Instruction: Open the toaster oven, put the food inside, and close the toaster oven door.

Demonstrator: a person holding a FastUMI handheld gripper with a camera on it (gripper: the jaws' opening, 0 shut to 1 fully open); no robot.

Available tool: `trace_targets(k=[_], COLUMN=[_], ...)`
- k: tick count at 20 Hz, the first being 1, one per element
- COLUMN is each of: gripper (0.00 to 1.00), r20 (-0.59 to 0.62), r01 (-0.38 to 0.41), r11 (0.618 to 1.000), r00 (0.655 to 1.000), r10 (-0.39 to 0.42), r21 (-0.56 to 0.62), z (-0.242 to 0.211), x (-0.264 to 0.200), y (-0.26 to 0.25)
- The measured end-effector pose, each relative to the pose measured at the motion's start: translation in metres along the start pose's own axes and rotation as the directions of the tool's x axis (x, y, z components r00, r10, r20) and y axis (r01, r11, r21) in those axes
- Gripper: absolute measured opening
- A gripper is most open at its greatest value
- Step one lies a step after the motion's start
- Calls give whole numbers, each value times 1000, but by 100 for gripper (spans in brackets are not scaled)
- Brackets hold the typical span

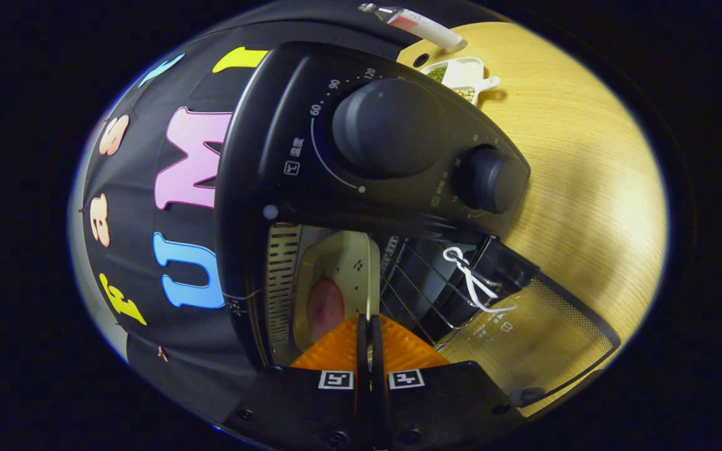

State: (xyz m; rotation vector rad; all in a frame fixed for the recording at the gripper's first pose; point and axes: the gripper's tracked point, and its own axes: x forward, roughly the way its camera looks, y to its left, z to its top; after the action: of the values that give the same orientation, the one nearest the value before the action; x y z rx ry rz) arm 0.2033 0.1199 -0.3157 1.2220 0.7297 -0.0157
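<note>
Two fingers (370, 341) pinching plate (342, 263), food (325, 307) half-hidden

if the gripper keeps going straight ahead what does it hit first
The gripper, its orange fingers pinched on the rim of the cream plate with pinkish food, points into the open black toaster oven. Likely first contact: the oven's back wall, though depth is unclear.

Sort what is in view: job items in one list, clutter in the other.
Job: toaster oven, its open door, plate with pink food inside, gripper shut on plate rim.
Clutter: white divided dish, tube, on wooden table.
</note>
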Motion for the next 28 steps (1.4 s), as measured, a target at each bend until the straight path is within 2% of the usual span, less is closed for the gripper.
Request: trace_targets(k=[3, 6, 7, 8, 10, 11, 12, 13, 16, 19, 23, 28], gripper=[8, 17, 29, 37, 76, 77, 81, 99, 99, 99, 99, 99], r20=[1, 34, 34, 28, 5, -3, -6, -9, -9, 9, 9, 2], r01=[45, 6, 3, 0, 18, 25, 37, 51, 87, 122, 148, 156], r11=[998, 998, 998, 996, 991, 987, 982, 976, 939, 861, 721, 544], r00=[999, 999, 999, 1000, 1000, 1000, 999, 998, 995, 991, 981, 962], r10=[-45, -4, 0, 2, -17, -26, -39, -54, -95, -135, -193, -273], r21=[-38, -62, -69, -84, -134, -158, -184, -213, -333, -494, -677, -824], z=[-6, -2, -3, -7, -14, -17, -21, -23, -31, -40, -59, -91], x=[-2, -14, -17, -22, -37, -47, -59, -65, -94, -120, -142, -146], y=[-5, 9, 12, 13, 10, 9, 7, 5, -2, -14, -36, -67])
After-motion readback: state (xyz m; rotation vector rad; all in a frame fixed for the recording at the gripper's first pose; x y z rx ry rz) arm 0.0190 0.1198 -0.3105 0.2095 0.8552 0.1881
